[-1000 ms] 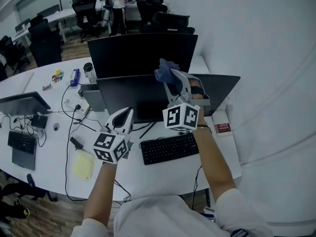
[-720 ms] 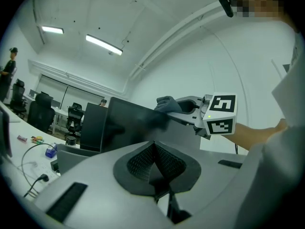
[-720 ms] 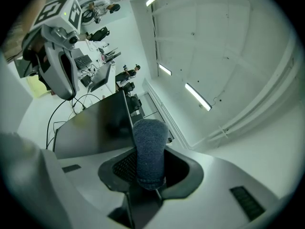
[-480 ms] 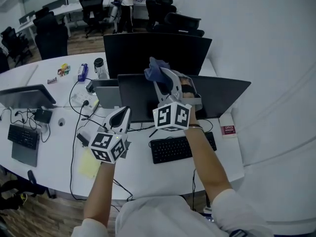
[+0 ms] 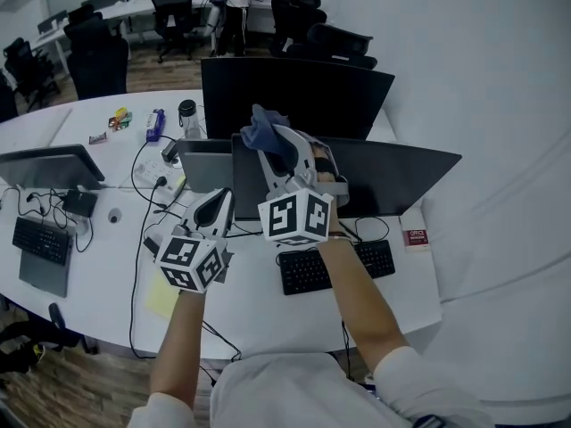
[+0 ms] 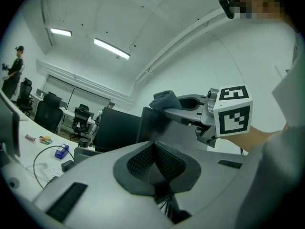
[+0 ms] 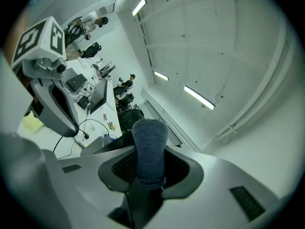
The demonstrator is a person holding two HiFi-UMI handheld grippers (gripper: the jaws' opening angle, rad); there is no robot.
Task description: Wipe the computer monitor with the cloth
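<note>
Right claw (image 5: 272, 143) holds the cloth (image 5: 259, 125) at the top edge of the monitor (image 5: 401, 181) — left claw (image 5: 218, 206) hangs at seven o'clock from it.

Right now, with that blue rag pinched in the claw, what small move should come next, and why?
Probably lower the right claw so the cloth presses flat on the near monitor. Its jaws are clamped on the cloth, which sits up at the monitor's top edge, most of the screen below it. The left claw, shut and empty, hangs low.
</note>
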